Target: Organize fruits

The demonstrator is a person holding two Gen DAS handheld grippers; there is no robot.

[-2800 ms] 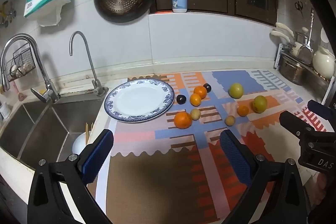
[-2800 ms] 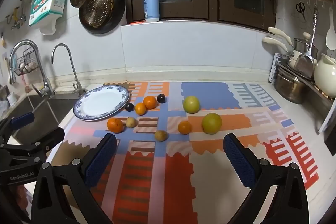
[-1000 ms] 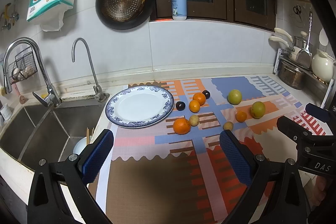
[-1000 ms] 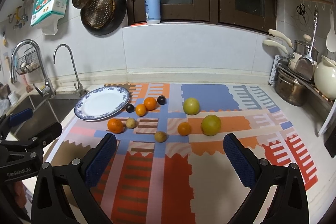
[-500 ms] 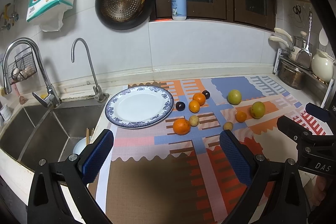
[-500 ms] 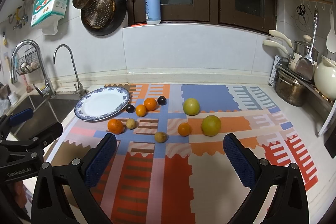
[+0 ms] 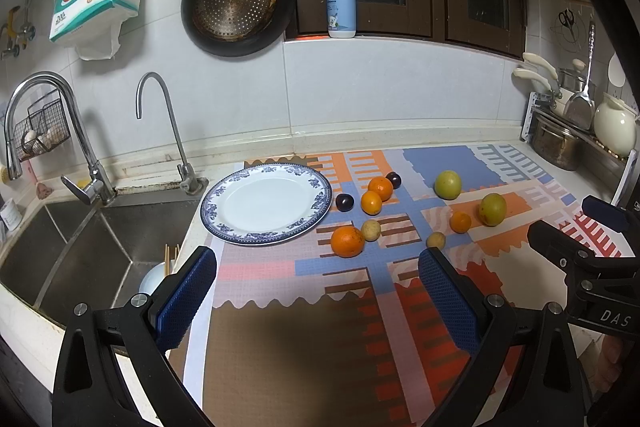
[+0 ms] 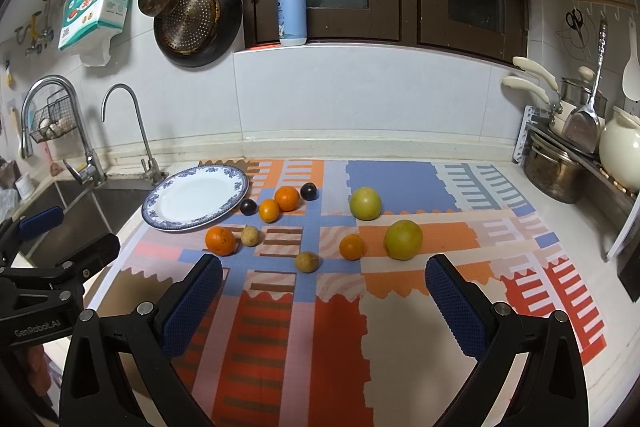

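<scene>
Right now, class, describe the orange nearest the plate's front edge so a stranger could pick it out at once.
Find the blue-rimmed plate by the sink, on the patterned mat. Just off its front right edge lies an orange, beside a small tan fruit. It is the biggest orange and the one nearest the left tool.

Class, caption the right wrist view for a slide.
Open right gripper hovers before fruit scattered on patterned mat, empty plate left.
</scene>
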